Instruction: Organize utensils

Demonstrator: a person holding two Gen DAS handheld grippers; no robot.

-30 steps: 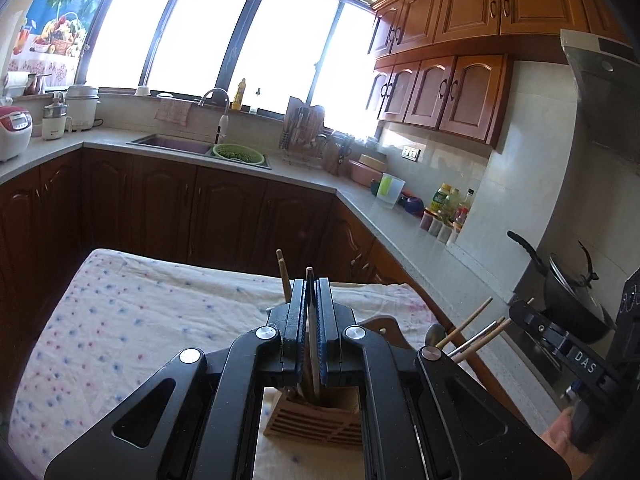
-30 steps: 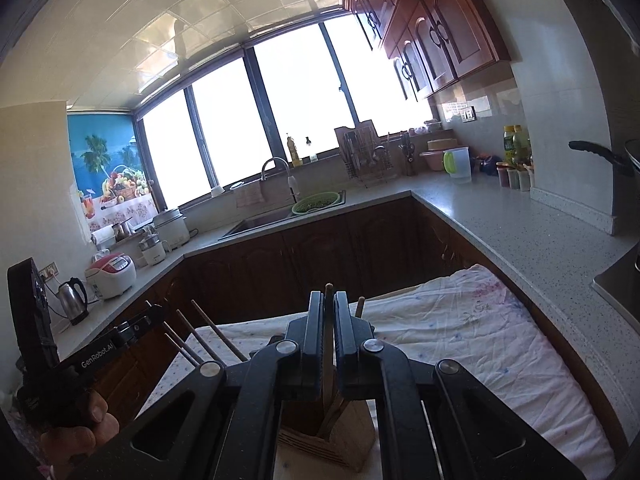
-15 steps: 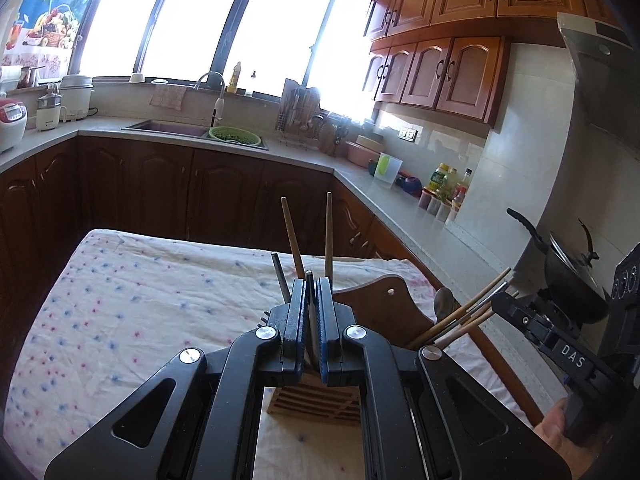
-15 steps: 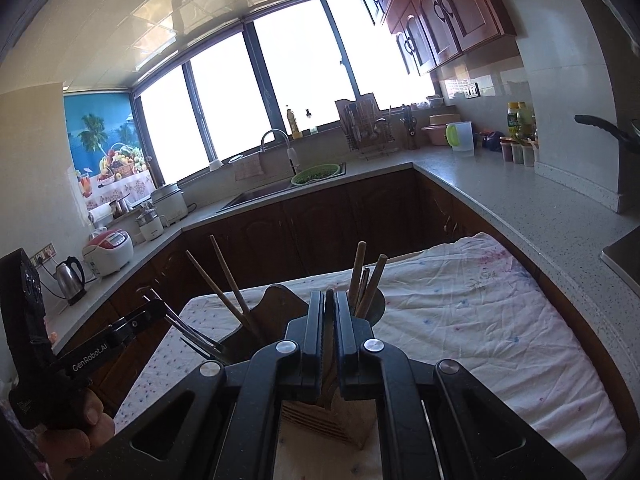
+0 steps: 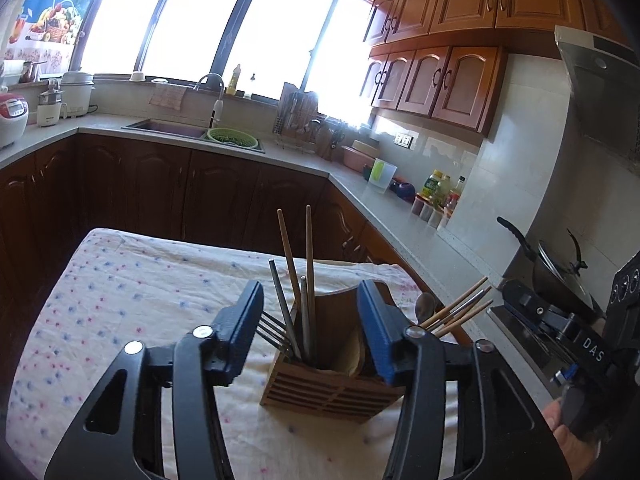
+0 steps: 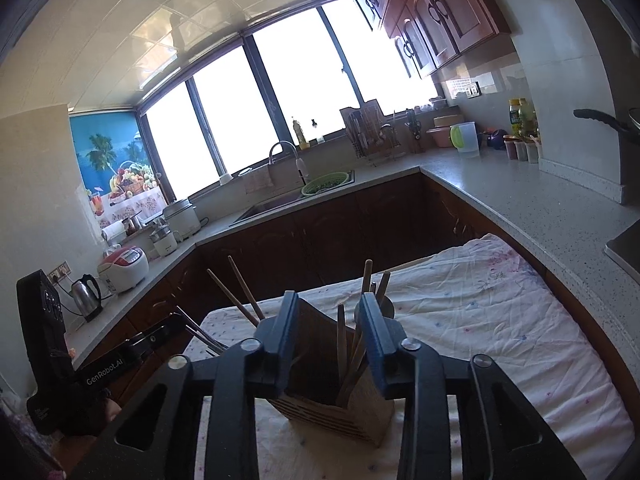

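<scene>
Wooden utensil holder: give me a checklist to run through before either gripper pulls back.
1. Slatted wooden utensil holder upright on the floral cloth: ok.
2. Left gripper jaws have just opened, pads pressing nothing: ok.
3. Right gripper jaws have just opened, nothing clamped: ok.
4. Wooden chopsticks and metal fork standing in the holder: ok.
5. Each utensil in its proper compartment: cannot tell.
</scene>
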